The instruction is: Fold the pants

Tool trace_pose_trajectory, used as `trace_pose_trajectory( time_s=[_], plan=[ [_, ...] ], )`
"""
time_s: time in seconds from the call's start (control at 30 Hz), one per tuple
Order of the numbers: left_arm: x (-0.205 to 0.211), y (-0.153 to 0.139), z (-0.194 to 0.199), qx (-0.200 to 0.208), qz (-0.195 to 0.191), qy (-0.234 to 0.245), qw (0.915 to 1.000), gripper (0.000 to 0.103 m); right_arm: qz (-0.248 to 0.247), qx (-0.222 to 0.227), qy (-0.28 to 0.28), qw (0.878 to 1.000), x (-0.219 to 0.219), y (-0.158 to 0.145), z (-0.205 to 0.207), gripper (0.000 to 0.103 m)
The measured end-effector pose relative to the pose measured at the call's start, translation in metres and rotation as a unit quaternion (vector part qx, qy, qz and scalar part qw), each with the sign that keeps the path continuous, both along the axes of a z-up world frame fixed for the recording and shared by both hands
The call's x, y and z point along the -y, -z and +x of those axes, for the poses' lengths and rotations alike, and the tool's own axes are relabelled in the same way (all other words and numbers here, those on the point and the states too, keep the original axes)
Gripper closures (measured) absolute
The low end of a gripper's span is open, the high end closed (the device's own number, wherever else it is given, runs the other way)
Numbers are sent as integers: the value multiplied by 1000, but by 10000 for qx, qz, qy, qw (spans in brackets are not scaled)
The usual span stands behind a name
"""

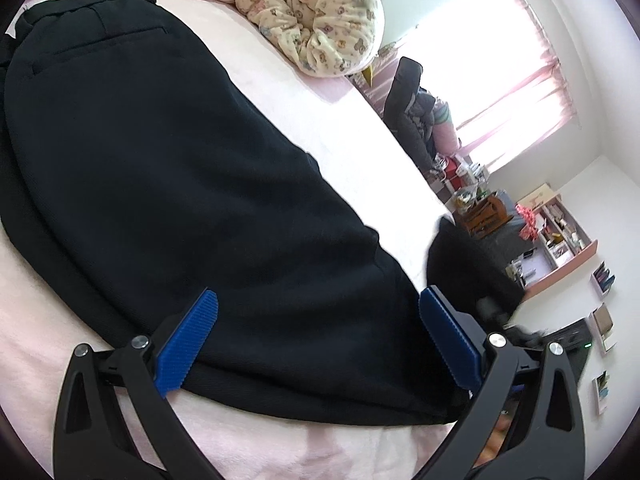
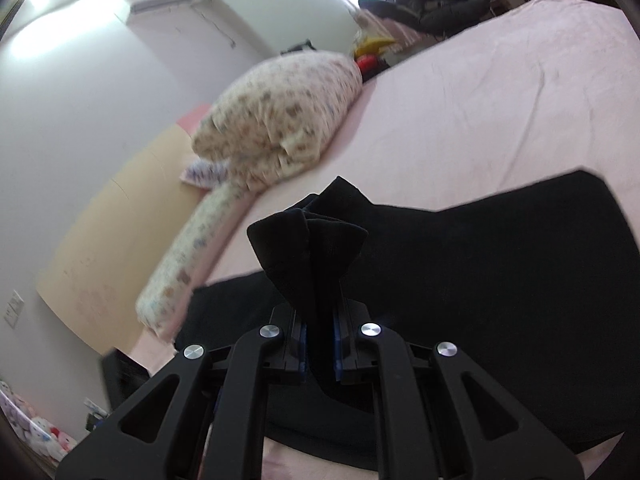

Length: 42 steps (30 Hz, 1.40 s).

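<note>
Black pants [image 1: 180, 180] lie flat on the pink bed sheet [image 1: 360, 128], waistband at the far upper left. My left gripper [image 1: 316, 344] is open, its blue pads [image 1: 188, 348] spread on either side of the near end of the pants, just above the cloth. In the right wrist view my right gripper [image 2: 320, 340] is shut on a bunched corner of the pants [image 2: 316, 248], which sticks up between the fingers. The rest of the pants [image 2: 500, 300] spreads below and to the right on the sheet [image 2: 480, 100]. A dark shape at the right of the left wrist view [image 1: 464, 264] is blurred.
A rolled floral quilt [image 1: 320, 12] lies at the head of the bed; it also shows in the right wrist view [image 2: 276, 120]. A chair piled with dark clothes [image 1: 416, 116] and cluttered shelves [image 1: 552, 236] stand beyond the bed's edge by the window.
</note>
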State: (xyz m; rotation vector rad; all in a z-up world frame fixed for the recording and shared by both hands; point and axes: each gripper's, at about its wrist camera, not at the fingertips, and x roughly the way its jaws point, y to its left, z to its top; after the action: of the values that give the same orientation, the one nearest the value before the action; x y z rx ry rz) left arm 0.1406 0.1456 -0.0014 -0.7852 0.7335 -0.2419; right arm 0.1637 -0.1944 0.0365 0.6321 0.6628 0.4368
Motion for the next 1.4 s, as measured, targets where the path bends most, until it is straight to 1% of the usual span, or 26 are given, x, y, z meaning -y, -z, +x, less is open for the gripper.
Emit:
trace_pose_trajectory(
  time_s=[0.13,0.33,0.4,0.47,0.5,0.57,0.6,0.63,0.67,0.7,0.73,0.8,0.87,0.9,0.93,0.97,1.03,1.07,1.1,1.13,1.2,1.27,1.33,1.37,1.4],
  plan=[
    [-5,-4,-2,103,-81,-112,9999,2,-111,-141,-14,9998,-10,15,1,93],
    [-9,-7,-3,175,-154,-186,9996,2,-479,-22,-132,9988,-35,14,3,93],
    [-9,-7,-3,178,-155,-205,9995,2,-745,-48,-176,9971,-49,17,6,93],
    [-10,-7,-2,176,-168,-216,9995,2,-1141,-193,-217,9930,-63,23,11,92],
    [-11,-7,-1,176,-167,-223,9995,2,-1470,-336,-284,9882,-72,28,13,92],
    [-13,-6,-1,172,-174,-250,9994,2,-2112,-612,-494,9743,-90,39,13,85],
    [-14,-6,-1,169,-192,-261,9993,2,-2323,-631,-563,9690,-95,41,10,81],
    [-16,-6,-2,163,-227,-283,9992,2,-2507,-562,-685,9640,-100,42,5,70],
    [-17,-6,-3,160,-254,-300,9991,2,-2585,-473,-781,9617,-104,41,1,60],
    [-19,-6,-3,157,-279,-323,9990,2,-2638,-337,-910,9597,-107,38,-8,57],
    [-20,-5,-4,161,-291,-339,9989,2,-2622,-292,-983,9595,-106,36,-12,54],
    [-23,-6,-4,173,-324,-369,9986,2,-2435,-141,-1206,9623,-104,29,-24,54],
    [-24,-7,-5,193,-353,-395,9984,2,-2186,189,-1278,9672,-98,18,-35,54],
    [-24,-7,-6,200,-351,-409,9983,2,-2064,482,-1170,9702,-92,11,-41,54],
    [-26,-8,-6,207,-343,-434,9983,2,-2086,696,-926,9711,-88,4,-44,54],
    [-26,-8,-6,212,-332,-454,9982,2,-2148,769,-727,9709,-84,1,-45,55],
    [-27,-8,-6,215,-296,-485,9982,2,-2391,683,-358,9679,-79,-3,-38,55],
    [-27,-8,-5,210,-294,-490,9981,2,-2417,625,-373,9676,-80,-1,-36,56],
    [-28,-7,-5,196,-299,-493,9981,2,-2423,628,-516,9668,-83,0,-35,56],
    [-28,-7,-4,175,-325,-497,9981,2,-2518,647,-640,9635,-88,1,-36,56],
    [-29,-5,-4,145,-381,-505,9979,2,-2776,666,-1016,9530,-104,9,-39,56],
    [-30,-5,-4,137,-396,-494,9979,2,-2921,609,-1188,9470,-115,17,-37,56],
    [-30,-6,-4,149,-364,-501,9980,2,-3073,459,-1223,9426,-124,29,-33,57],
    [-30,-6,-4,154,-354,-505,9980,2,-3148,351,-1205,9408,-126,34,-32,66],
    [-31,-6,-4,152,-354,-513,9979,2,-3233,246,-1193,9384,-128,40,-29,69]
  ],
)
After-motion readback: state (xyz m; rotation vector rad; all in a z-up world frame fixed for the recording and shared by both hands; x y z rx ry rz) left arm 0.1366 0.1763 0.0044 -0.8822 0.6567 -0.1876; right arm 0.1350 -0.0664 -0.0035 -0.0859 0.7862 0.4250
